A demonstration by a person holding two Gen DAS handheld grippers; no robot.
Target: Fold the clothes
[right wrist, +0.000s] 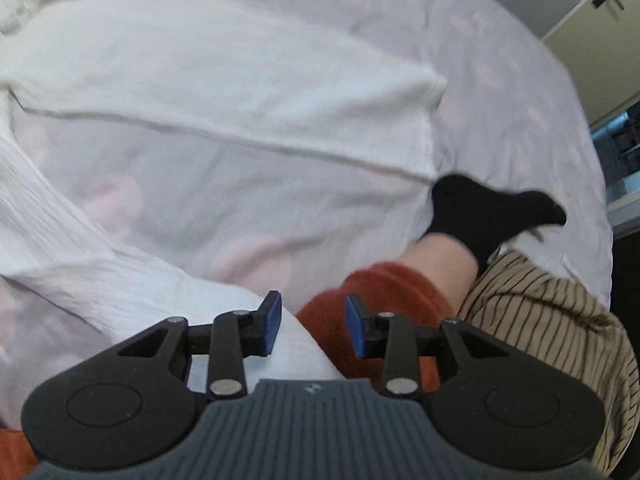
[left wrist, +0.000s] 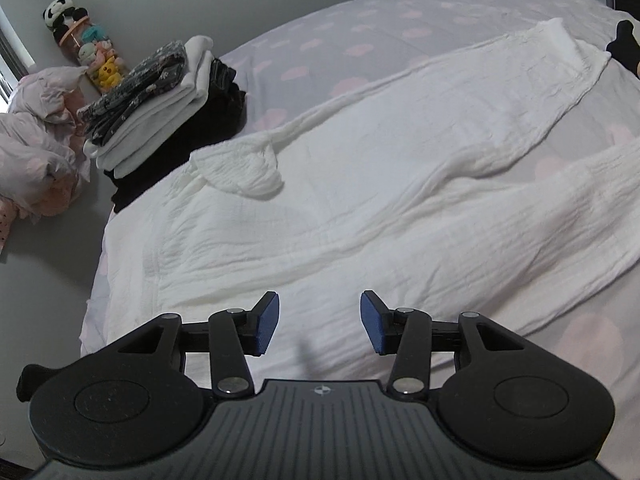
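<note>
Across the bed point(left wrist: 400, 16), spread nearly flat with crinkles and long ridges: one white garment point(left wrist: 360, 184), thin gauzy cotton by the look, so likely light, limp and quick to sag or bunch when lifted; nothing fragile or slippery about it. Best taken by pinching a hem or corner at the near edge, one corner per gripper, since a mid-panel pinch would only drag up a peak; small flap point(left wrist: 244, 168) folded over on the garment's far-left part, probably worth smoothing out first. Just above the garment's near edge, left gripper point(left wrist: 320, 322), jaws parted, nothing between the blue pads. Over the garment's right-hand end, right gripper point(right wrist: 312, 328), jaws also apart, white cloth lying under the gap but not pinched. Counted: one garment to fold; one stack of folded clothes point(left wrist: 160, 92) beyond its left end, at least three layers; one striped piece point(right wrist: 552, 320) beside the person's leg point(right wrist: 440, 256); two grippers.
</note>
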